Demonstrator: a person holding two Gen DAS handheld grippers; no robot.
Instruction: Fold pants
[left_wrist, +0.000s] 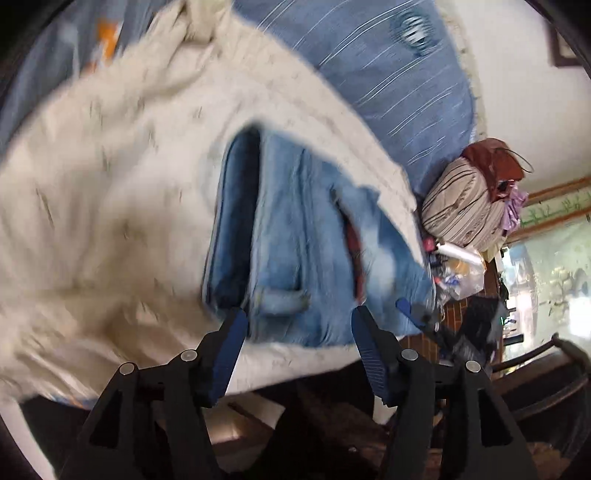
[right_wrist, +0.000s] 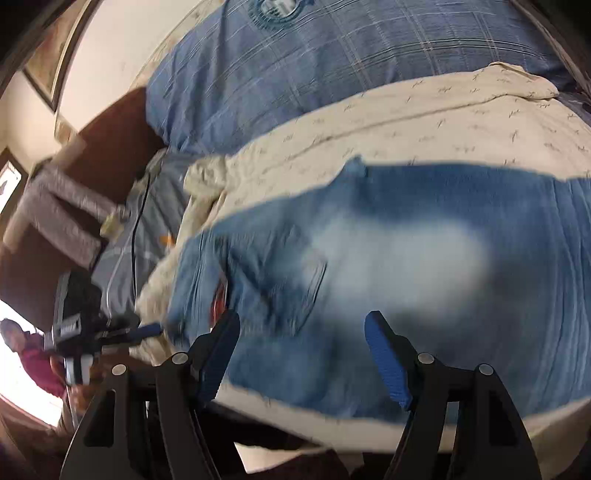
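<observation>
Blue jeans (left_wrist: 291, 243) lie folded on a cream blanket (left_wrist: 110, 192) on the bed. In the right wrist view the jeans (right_wrist: 388, 280) fill the middle, waistband and back pocket towards the left. My left gripper (left_wrist: 299, 317) is open and empty, its fingertips at the jeans' near edge. My right gripper (right_wrist: 301, 321) is open and empty, just above the jeans' near edge. The left gripper also shows in the right wrist view (right_wrist: 140, 330), at the jeans' left end. The right gripper's blue tip shows in the left wrist view (left_wrist: 408, 312). Both views are motion-blurred.
A blue plaid bedsheet (right_wrist: 332, 66) covers the bed beyond the cream blanket (right_wrist: 406, 122). A striped bundle (left_wrist: 461, 206) and clutter stand beside the bed. A black cable (right_wrist: 138, 218) lies on the sheet. A person in dark red (right_wrist: 33, 354) is at the lower left.
</observation>
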